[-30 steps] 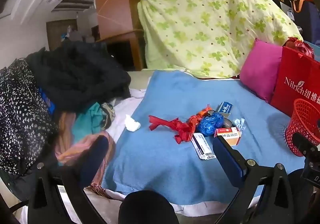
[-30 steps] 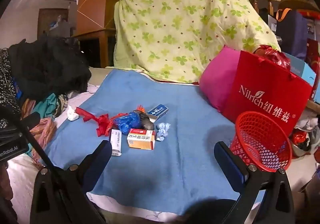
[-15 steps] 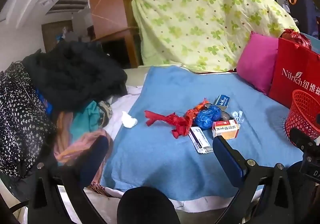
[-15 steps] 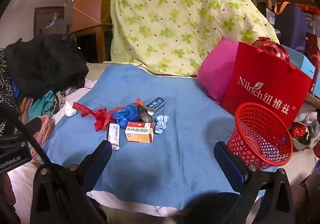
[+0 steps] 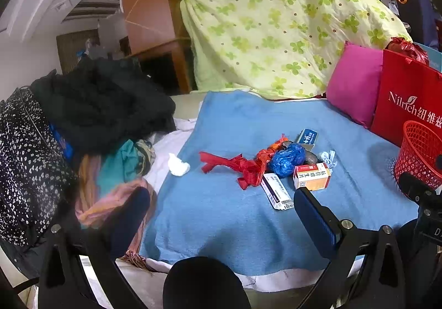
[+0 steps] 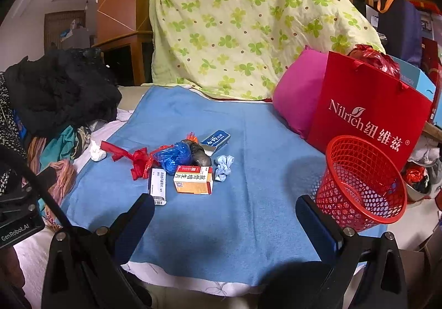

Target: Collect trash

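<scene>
Both wide-open, empty grippers (image 5: 221, 215) (image 6: 223, 215) have drifted little, poised before trash pile (image 6: 182, 162); red mesh basket (image 6: 362, 184) stands right for deposits.

Light: dim, warm indoor; far room brighter at left.
Shadows: soft, on blue blanket (image 6: 248, 143) beside red basket (image 6: 362, 182).
Edges: fisheye bending, black corners.
Focus: near fingers slightly soft.

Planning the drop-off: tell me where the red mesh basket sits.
The red mesh basket stands at the right edge of the blue blanket, just in front of the red Nilrich bag; the left wrist view shows it at far right.
</scene>
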Motion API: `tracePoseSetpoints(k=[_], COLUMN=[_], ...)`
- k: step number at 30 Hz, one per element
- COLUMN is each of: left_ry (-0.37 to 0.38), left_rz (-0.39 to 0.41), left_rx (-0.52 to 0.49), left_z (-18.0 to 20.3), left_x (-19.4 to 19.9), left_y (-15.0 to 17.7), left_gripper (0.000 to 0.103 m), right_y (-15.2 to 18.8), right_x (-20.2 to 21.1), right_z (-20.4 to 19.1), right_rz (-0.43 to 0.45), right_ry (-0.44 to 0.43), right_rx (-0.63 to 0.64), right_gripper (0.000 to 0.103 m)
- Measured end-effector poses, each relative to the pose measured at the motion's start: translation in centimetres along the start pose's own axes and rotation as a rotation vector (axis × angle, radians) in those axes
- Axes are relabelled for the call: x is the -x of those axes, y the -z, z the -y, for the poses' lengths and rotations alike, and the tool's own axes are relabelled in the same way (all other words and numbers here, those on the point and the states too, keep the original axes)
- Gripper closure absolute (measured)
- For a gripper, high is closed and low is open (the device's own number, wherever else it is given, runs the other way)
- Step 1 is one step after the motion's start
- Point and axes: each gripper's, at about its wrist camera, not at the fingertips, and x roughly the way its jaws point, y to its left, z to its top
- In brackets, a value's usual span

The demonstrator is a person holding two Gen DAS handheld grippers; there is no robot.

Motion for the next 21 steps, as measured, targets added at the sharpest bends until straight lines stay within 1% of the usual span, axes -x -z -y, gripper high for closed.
tracePoseSetpoints(k=[21], left_ry=[0.005], left_rz=[-0.023], left_rx=[-0.01], left_z=[-0.06], left_x=[-0.13], left_y=[0.31], left_gripper=[0.0], right_y=[0.14], right_x=[-0.26], right_z=[-0.43], right_rz=[-0.011], right_ry=[-0.01], right_rx=[0.002], right_gripper=[0.0])
